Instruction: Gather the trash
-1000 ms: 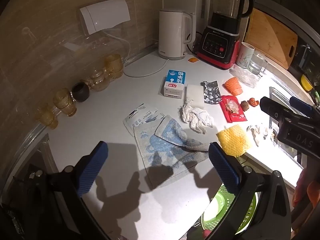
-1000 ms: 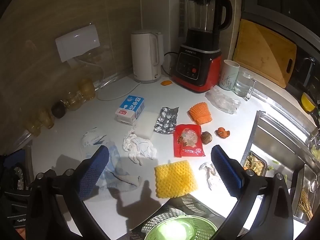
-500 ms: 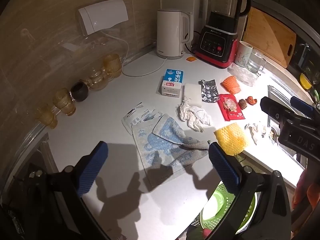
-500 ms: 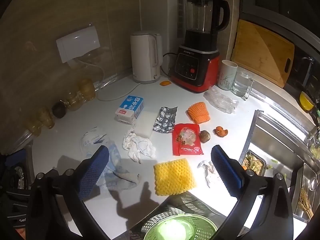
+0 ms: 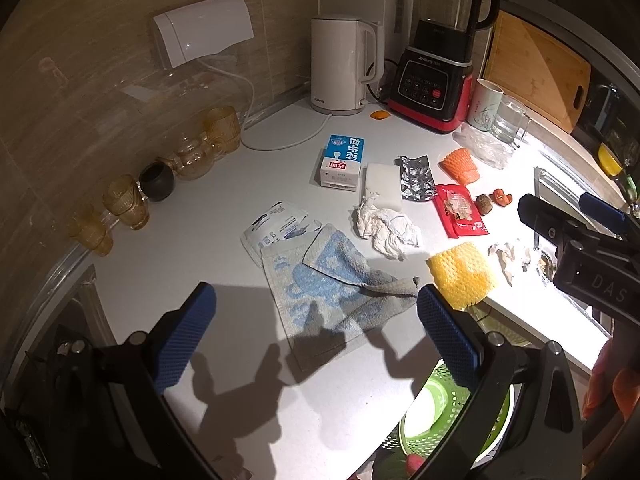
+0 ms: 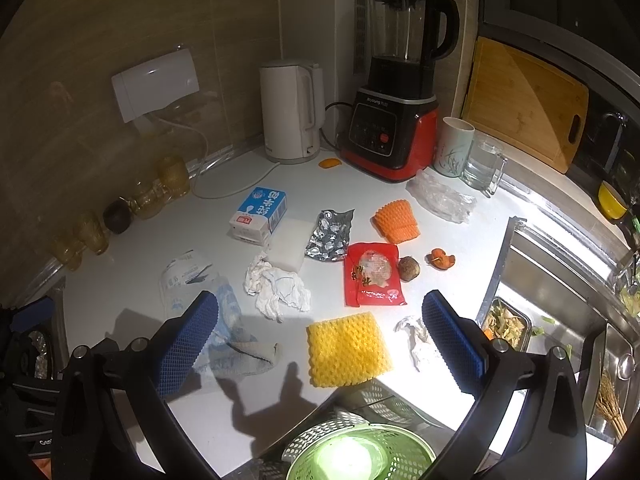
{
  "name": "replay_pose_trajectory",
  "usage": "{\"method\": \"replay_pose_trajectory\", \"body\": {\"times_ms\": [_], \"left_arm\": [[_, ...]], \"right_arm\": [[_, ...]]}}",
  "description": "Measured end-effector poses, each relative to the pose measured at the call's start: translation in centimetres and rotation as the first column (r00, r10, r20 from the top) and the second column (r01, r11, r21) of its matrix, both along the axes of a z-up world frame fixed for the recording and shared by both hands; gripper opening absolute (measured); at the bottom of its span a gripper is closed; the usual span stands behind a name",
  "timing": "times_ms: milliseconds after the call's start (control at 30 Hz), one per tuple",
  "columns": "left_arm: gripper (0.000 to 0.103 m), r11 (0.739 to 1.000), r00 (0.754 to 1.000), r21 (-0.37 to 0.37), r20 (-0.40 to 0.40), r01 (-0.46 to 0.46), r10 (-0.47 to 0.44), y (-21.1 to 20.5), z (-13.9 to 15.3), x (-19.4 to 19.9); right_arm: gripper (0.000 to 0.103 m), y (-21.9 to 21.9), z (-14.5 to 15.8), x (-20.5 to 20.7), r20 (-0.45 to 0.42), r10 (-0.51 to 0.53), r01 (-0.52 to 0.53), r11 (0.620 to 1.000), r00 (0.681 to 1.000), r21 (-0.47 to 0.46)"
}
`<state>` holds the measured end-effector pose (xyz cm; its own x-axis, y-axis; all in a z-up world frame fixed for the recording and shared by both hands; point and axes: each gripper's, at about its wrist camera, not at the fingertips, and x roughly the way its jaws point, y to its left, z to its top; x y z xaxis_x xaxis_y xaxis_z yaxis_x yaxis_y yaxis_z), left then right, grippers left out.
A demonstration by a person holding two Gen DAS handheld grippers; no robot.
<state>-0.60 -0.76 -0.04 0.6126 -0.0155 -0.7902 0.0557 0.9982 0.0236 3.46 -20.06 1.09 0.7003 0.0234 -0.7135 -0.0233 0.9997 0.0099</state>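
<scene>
Two hand-held grippers, left (image 5: 312, 324) and right (image 6: 320, 334), are hovering with jaws spread wide and empty. Beyond them, trash is lying on the desk (image 6: 132, 280): yellow foam net (image 6: 346, 350), crumpled tissue (image 6: 278, 286), red wrapper (image 6: 372, 274), milk carton (image 6: 260, 214) farther back.

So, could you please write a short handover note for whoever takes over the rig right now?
Left gripper: open, empty, above the blue towel.
Right gripper: open, empty, above the yellow foam net.
On the counter: crumpled tissue, red wrapper, foil wrapper, orange foam net, milk carton, small paper scrap, clear plastic bag.
Green basket waits below the counter edge.
Done: nothing visibly collected. Left: all pieces.
</scene>
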Motion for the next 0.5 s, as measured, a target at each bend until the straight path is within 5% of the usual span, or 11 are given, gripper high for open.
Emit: {"method": "replay_pose_trajectory", "body": {"times_ms": [500], "left_arm": [[0.096, 1.0, 1.0, -0.002, -0.008, 0.005, -0.005, 0.19, -0.37, -0.07]], "right_arm": [[0.101, -0.1, -0.18, -0.05, -0.003, -0.001, 0.001, 1.0, 1.0, 0.001]]}}
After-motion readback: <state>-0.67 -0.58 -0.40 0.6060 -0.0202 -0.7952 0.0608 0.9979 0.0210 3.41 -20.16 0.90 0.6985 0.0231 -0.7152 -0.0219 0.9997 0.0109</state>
